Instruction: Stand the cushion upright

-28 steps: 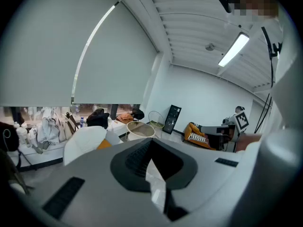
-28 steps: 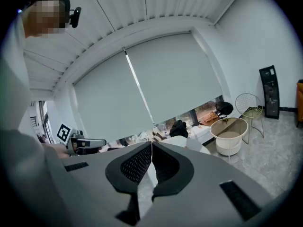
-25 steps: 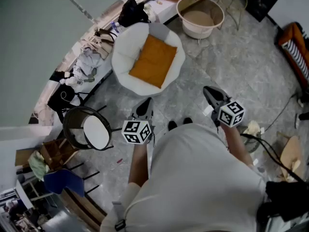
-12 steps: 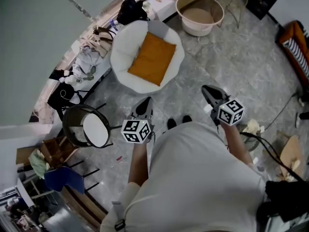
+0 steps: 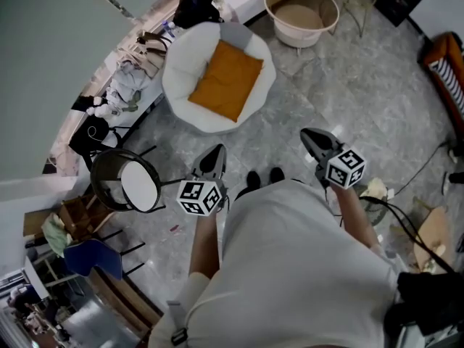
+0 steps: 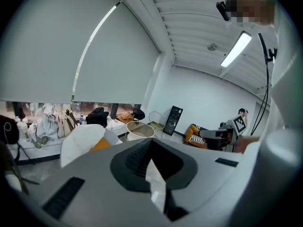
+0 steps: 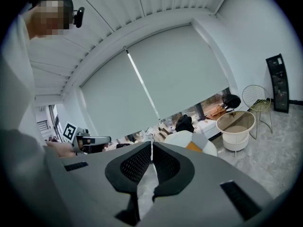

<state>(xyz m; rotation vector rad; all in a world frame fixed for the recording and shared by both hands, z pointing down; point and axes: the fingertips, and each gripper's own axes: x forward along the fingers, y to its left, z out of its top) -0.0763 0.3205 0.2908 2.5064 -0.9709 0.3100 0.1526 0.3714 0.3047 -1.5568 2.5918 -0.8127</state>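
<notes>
Light is bright, even and cool in all three views. In the left gripper view a long white ceiling strip lamp [image 6: 239, 48] glows at upper right, slightly blown out. Daylight comes through the low window strip [image 6: 52, 109] under the pale grey roller blind [image 7: 156, 79] and washes out detail there. On the grey marbled stone floor [image 5: 348, 85] shadows are faint and soft-edged. Both gripper views bend strongly and have black corners. The grey plastic left tool [image 6: 151, 140] and right tool [image 7: 151, 143] loom close and out of focus. The head view curves at its edges and is sharp in the centre.
</notes>
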